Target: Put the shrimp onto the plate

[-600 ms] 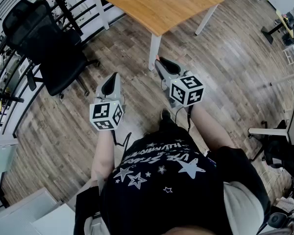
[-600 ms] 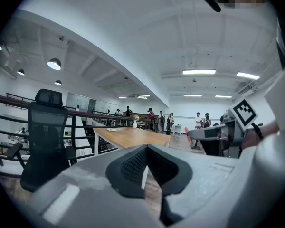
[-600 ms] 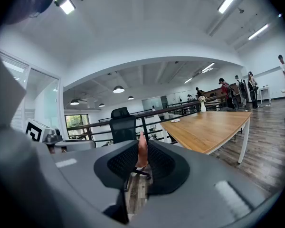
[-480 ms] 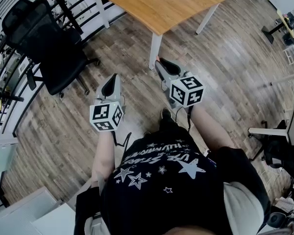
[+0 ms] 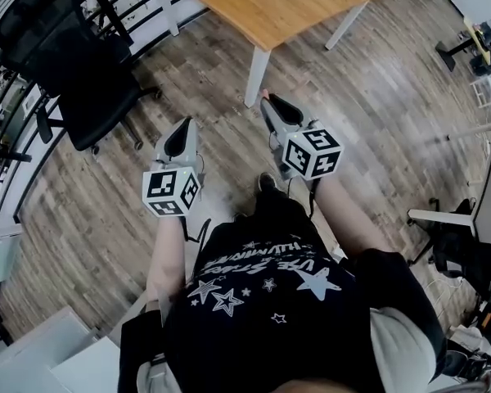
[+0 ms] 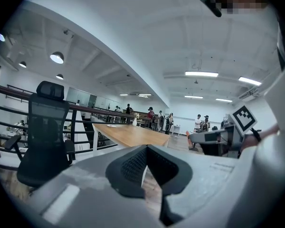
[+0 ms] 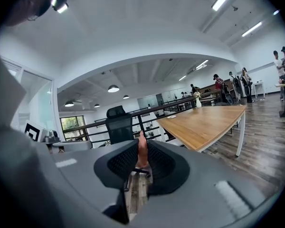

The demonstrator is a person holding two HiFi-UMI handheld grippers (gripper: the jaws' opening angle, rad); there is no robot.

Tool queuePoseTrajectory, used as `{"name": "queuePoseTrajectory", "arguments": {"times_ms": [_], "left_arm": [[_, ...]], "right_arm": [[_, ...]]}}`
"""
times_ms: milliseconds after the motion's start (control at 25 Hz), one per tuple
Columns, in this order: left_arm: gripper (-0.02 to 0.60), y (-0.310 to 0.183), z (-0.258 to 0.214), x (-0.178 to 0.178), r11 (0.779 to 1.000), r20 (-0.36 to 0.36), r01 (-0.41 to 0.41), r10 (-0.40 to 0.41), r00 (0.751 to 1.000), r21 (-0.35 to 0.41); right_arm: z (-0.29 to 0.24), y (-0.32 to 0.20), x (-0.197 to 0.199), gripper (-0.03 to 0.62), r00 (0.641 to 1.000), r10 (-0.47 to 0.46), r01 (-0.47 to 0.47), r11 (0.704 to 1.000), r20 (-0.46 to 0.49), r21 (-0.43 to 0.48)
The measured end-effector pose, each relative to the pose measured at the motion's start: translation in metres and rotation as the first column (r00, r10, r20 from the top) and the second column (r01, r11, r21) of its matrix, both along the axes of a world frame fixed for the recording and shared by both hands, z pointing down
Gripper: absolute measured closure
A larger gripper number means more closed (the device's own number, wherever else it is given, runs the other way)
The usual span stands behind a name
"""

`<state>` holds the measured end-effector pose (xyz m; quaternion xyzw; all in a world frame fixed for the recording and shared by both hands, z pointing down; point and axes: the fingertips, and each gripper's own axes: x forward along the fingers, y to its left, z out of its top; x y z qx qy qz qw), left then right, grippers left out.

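Note:
My right gripper (image 5: 268,103) is shut on a pinkish shrimp (image 7: 142,151), which stands upright between the dark pads; its tip (image 5: 264,95) pokes out past them in the head view. My left gripper (image 5: 185,128) is held beside it at about the same height, shut with nothing in it (image 6: 146,149). Both hang over the wooden floor, short of the wooden table (image 5: 270,6). A small white plate (image 7: 171,117) lies far back on the tabletop and also shows in the left gripper view (image 6: 111,126). The head view does not show the plate.
A black office chair (image 5: 74,80) stands at the left by a dark railing (image 5: 106,6). The table's white leg (image 5: 256,74) is just ahead of the right gripper. A small vase (image 7: 197,102) stands on the table. Several people (image 6: 156,120) stand far off. More furniture sits at the right (image 5: 462,252).
The table and chair have slid slightly upward in the head view as the person shifted. Both grippers keep their pose, and the shrimp stays gripped in the right one.

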<state>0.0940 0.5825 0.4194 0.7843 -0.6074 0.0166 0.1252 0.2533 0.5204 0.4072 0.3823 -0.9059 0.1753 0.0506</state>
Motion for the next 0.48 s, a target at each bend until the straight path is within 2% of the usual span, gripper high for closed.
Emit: {"name": "queuePoseTrajectory", "arguments": {"times_ms": [200,360,480], "left_arm": [[0.58,-0.011,0.004,-0.003,1.0,-0.013,-0.002,0.002,1.0,-0.002],[0.58,-0.024,0.003,-0.007,1.0,-0.006,-0.013,0.013,1.0,0.007],[0.58,-0.042,0.009,-0.016,1.0,0.005,-0.001,0.001,1.0,-0.003]], "right_arm": [[0.0,-0.009,-0.007,0.53,0.999,-0.052,0.052,0.999,0.013,0.017],[-0.001,-0.035,-0.014,0.528,0.995,-0.063,0.062,0.998,0.075,0.016],[0.008,-0.063,-0.023,0.528,0.993,-0.081,0.081,0.997,0.084,0.007]]}}
